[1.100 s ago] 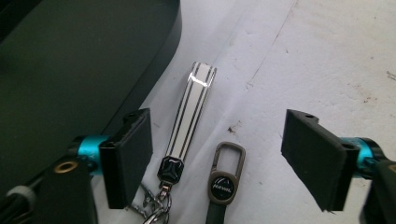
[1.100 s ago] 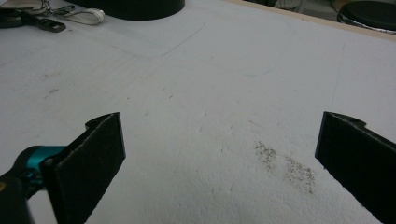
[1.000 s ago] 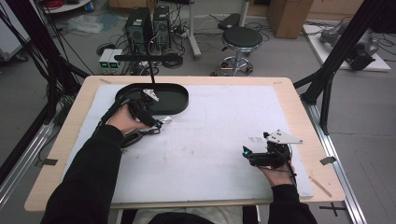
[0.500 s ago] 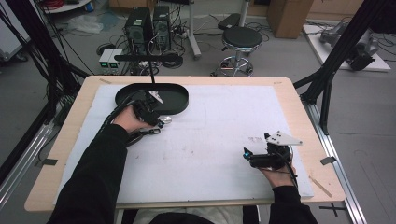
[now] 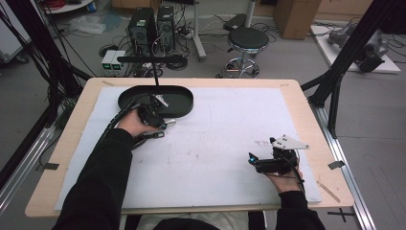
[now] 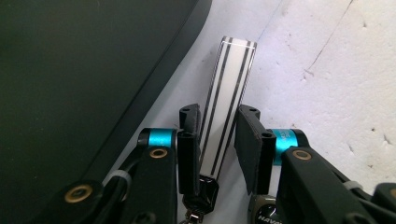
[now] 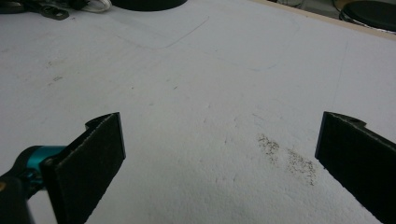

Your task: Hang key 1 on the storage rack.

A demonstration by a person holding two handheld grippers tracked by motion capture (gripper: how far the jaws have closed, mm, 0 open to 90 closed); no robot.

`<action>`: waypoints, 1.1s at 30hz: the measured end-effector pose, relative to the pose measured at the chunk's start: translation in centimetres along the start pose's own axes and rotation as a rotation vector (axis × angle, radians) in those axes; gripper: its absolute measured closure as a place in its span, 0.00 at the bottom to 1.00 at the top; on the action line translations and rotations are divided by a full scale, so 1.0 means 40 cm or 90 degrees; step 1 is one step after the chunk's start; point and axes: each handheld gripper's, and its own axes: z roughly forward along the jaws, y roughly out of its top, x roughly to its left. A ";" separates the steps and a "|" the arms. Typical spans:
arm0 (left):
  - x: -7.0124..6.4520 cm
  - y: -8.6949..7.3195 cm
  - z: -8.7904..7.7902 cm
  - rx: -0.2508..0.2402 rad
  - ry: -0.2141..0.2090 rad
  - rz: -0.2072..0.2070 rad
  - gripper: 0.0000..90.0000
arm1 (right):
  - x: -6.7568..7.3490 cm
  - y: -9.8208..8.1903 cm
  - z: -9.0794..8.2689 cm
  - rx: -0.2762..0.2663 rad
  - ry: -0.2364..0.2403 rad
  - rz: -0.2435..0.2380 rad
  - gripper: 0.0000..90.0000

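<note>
Since the earlier frame, your left gripper has edged toward the black oval tray at upper left. Its jaws have just been closing around the white strap with black stripes, which lies on the white foam mat just beside the tray's rim; a narrow gap remains on one side. At lower right, your right gripper rests, jaws spread wide over bare mat.

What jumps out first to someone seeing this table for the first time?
Probably the white strap with black stripes, lying beside the black oval tray at the table's far left. The left gripper has just been closing its fingers around it, though a gap shows on one side. Nearer the person, the right gripper sits wide open over bare white foam.
</note>
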 end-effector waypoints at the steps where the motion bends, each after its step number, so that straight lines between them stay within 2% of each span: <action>1: 0.000 0.000 0.000 0.000 -0.002 0.003 0.81 | 0.001 0.000 0.000 0.001 -0.001 0.001 0.01; 3: 0.000 0.000 -0.004 -0.003 -0.007 0.004 0.83 | 0.000 -0.001 0.000 0.001 -0.001 -0.001 0.01; 5: -0.002 -0.003 -0.019 -0.008 -0.011 0.017 0.83 | 0.000 -0.001 -0.002 0.003 -0.001 0.003 0.01; 8: -0.003 -0.005 -0.063 -0.041 -0.016 0.022 0.84 | 0.000 -0.002 -0.007 -0.003 -0.004 0.006 0.01; 12: 0.004 -0.010 -0.134 -0.105 -0.015 0.005 0.84 | -0.004 -0.004 -0.013 -0.007 -0.008 0.009 0.01; 16: 0.017 -0.023 -0.195 -0.139 -0.027 -0.026 0.84 | -0.003 -0.005 -0.015 -0.006 -0.008 0.008 0.01; 20: 0.021 -0.033 -0.250 -0.188 -0.033 -0.040 0.84 | -0.003 -0.005 -0.014 -0.006 -0.009 0.006 0.01; 23: 0.025 -0.035 -0.285 -0.210 -0.027 -0.042 0.84 | -0.004 -0.005 -0.013 -0.006 -0.009 0.005 0.01; 25: 0.028 -0.034 -0.302 -0.222 -0.024 -0.047 0.84 | -0.002 -0.005 -0.013 -0.003 -0.008 0.009 0.01; 27: 0.033 -0.031 -0.315 -0.218 -0.021 -0.058 0.84 | -0.002 -0.005 -0.012 -0.003 -0.009 0.009 0.01; 28: 0.035 -0.027 -0.321 -0.219 -0.014 -0.065 0.84 | -0.002 -0.005 -0.012 -0.002 -0.009 0.008 0.01; 31: 0.039 -0.023 -0.336 -0.231 0.009 -0.065 0.84 | -0.003 -0.005 -0.012 -0.003 -0.007 0.010 0.01; 33: 0.043 -0.020 -0.343 -0.235 0.014 -0.069 0.84 | -0.003 -0.006 -0.011 -0.003 -0.006 0.014 0.01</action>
